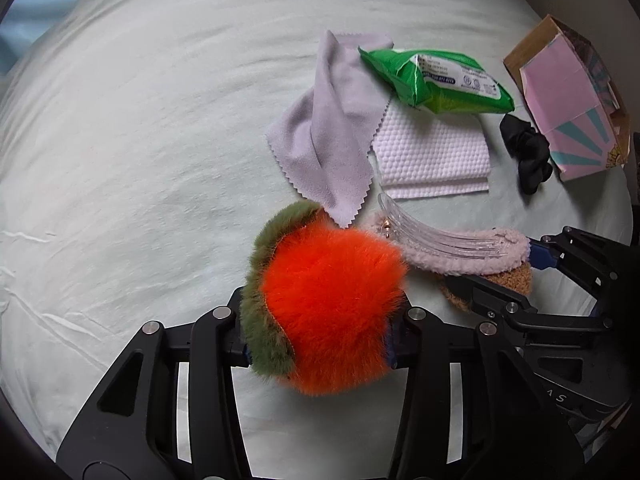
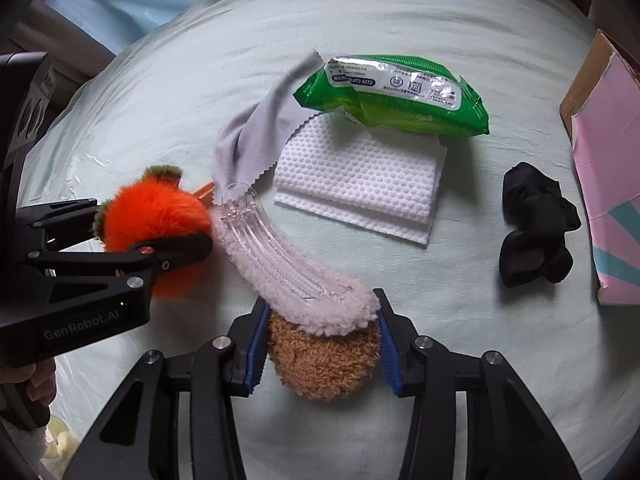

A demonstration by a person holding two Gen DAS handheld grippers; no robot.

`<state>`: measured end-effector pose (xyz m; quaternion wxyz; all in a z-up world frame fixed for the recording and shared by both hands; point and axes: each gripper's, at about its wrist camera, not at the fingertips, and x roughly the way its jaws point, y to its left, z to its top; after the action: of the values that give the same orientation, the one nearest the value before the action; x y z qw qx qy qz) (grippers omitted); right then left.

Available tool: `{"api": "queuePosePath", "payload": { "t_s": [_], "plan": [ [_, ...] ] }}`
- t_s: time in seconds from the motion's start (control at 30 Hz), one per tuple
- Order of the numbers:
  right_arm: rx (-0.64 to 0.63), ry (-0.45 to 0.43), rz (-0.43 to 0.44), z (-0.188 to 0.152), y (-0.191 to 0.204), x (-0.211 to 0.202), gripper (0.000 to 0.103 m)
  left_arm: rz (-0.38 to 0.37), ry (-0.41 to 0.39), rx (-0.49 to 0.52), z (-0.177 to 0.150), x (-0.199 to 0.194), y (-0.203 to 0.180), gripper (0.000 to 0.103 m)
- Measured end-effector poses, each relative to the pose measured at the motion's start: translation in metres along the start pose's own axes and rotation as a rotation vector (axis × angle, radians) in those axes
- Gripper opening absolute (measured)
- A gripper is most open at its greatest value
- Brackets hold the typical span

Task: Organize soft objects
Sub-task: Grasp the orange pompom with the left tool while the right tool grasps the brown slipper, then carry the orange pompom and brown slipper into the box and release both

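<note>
Here the left gripper is clamped on the orange pompom, just left of the clear clip. The right gripper brackets the clip's fleecy brown end, its pads touching the fleece. Beyond the clip on the bed lie a grey cloth, a white wipe, a green pack; right, a black scrunchie.
</note>
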<state>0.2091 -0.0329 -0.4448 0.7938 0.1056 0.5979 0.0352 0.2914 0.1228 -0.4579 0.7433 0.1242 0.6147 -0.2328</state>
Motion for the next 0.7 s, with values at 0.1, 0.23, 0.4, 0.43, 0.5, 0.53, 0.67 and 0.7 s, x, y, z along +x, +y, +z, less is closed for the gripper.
{"api": "queuePosePath", "payload": {
  "t_s": [0.1,0.23,0.4,0.43,0.5,0.53,0.67,0.7],
  "plan": [
    [0.004,-0.016,-0.001,-0.005,-0.002,-0.009,0.042,0.007,-0.022,-0.011,-0.004,-0.014,-0.001,0.040],
    [0.004,-0.044,-0.002,-0.009,-0.007,-0.029,0.042,0.020,-0.054,-0.025,-0.010,-0.037,-0.004,0.040],
    [-0.004,-0.089,-0.002,-0.019,0.001,-0.061,0.042,0.028,-0.115,-0.083,-0.020,-0.078,-0.007,0.040],
    [-0.007,-0.099,-0.002,-0.019,0.009,-0.066,0.042,0.031,-0.129,-0.091,-0.023,-0.089,-0.009,0.040],
    [-0.014,-0.129,-0.003,-0.023,0.013,-0.088,0.042,0.037,-0.152,-0.099,-0.025,-0.106,-0.012,0.040],
    [-0.015,-0.141,-0.003,-0.023,0.016,-0.097,0.042,0.042,-0.165,-0.102,-0.029,-0.116,-0.016,0.040],
    [-0.016,-0.199,0.002,-0.025,0.022,-0.142,0.042,0.047,-0.228,-0.119,-0.040,-0.160,-0.027,0.040],
    [-0.017,-0.216,0.003,-0.024,0.023,-0.156,0.042,0.049,-0.244,-0.123,-0.043,-0.172,-0.029,0.040]
  ]
}}
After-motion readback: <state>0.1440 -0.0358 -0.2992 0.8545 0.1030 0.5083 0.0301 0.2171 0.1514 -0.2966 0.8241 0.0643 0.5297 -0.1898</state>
